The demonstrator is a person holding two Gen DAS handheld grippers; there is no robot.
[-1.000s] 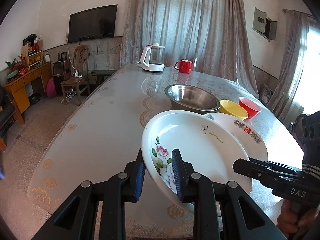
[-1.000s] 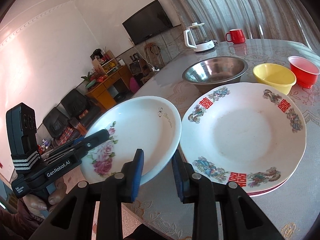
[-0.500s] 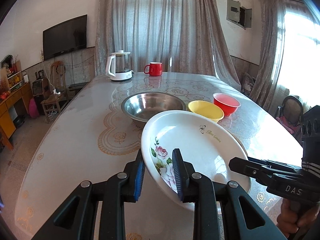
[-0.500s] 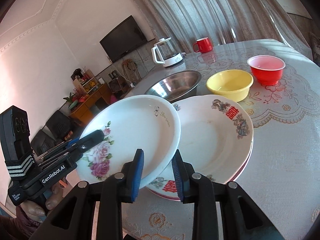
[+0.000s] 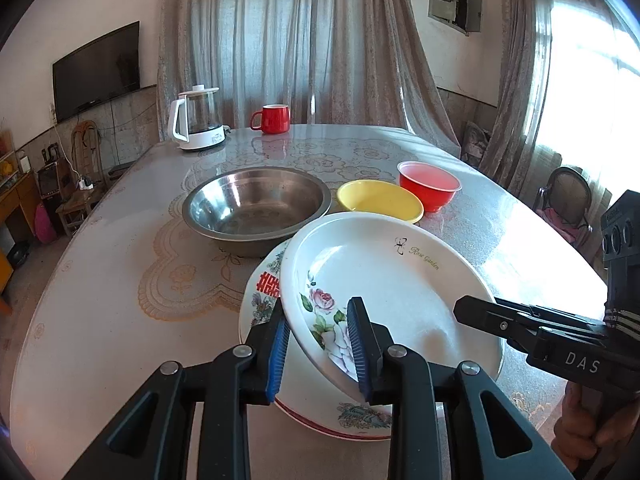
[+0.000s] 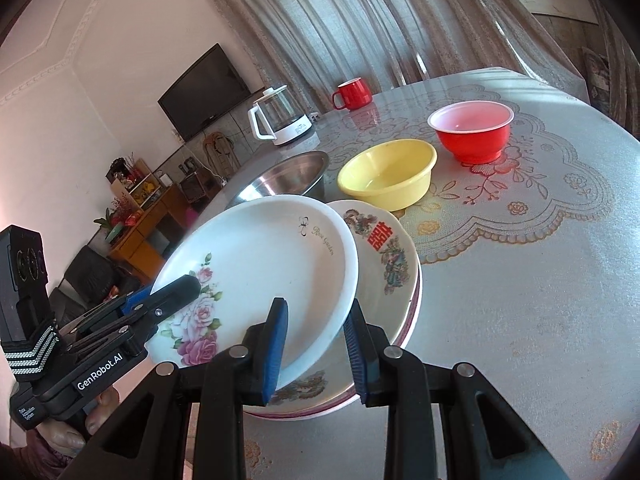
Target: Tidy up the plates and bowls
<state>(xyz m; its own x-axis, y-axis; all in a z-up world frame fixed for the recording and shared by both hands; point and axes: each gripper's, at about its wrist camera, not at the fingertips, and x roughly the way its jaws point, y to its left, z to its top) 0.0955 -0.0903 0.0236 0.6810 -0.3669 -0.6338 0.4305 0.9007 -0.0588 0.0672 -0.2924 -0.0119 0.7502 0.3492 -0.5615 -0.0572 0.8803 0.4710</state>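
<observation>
While your left gripper [image 5: 318, 342] and right gripper [image 6: 314, 344] each clamp the rim of the rose plate [image 5: 384, 280], tilted just above the plate stack [image 6: 384, 256] beside the steel bowl [image 5: 256, 208], uneven release could chip it or send it sliding off.

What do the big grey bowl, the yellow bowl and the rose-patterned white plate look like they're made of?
Big grey metal bowl: likely stainless steel, brushed, with mirror-like glints inside.
Yellow bowl: probably plastic, with even colour and a soft sheen.
Rose-patterned white plate: looks like glazed ceramic, glossy with printed flowers, though melamine can't be ruled out.
</observation>
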